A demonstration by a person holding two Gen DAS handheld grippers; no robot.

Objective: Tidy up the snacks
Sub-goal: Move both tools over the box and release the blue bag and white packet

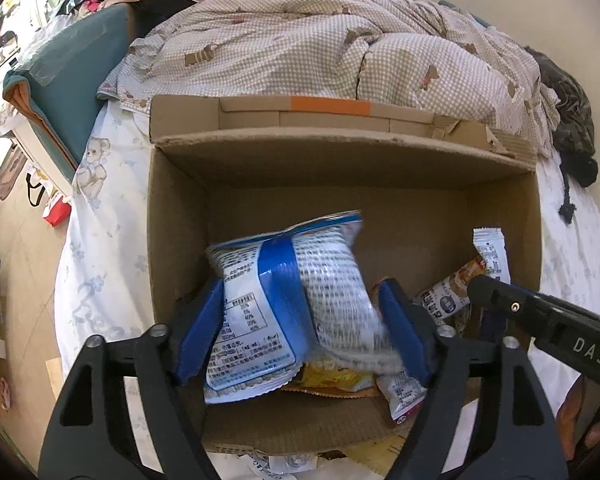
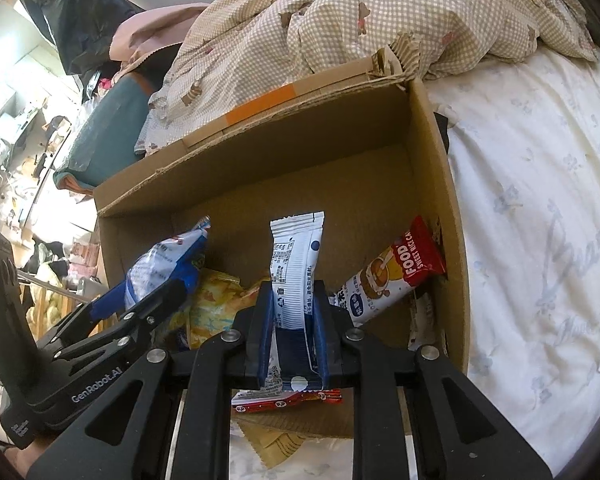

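Note:
An open cardboard box (image 1: 180, 220) (image 2: 452, 208) sits on a bed. My left gripper (image 1: 300, 320) is shut on a blue-and-white snack bag (image 1: 296, 292) and holds it over the box; the bag also shows in the right wrist view (image 2: 160, 268). My right gripper (image 2: 294, 316) is shut on a slim white snack packet (image 2: 296, 264) inside the box; the packet's top shows in the left wrist view (image 1: 492, 248). A red-ended rice cake bar (image 2: 396, 276) leans against the box's right wall. A yellow packet (image 2: 216, 300) lies on the box floor.
A checked quilt (image 1: 320, 40) is heaped behind the box. White floral bedsheet (image 2: 540, 240) lies to the right. A teal chest (image 1: 72, 80) stands to the left. Dark clothing (image 1: 572, 120) lies at the far right. The floor at left is cluttered.

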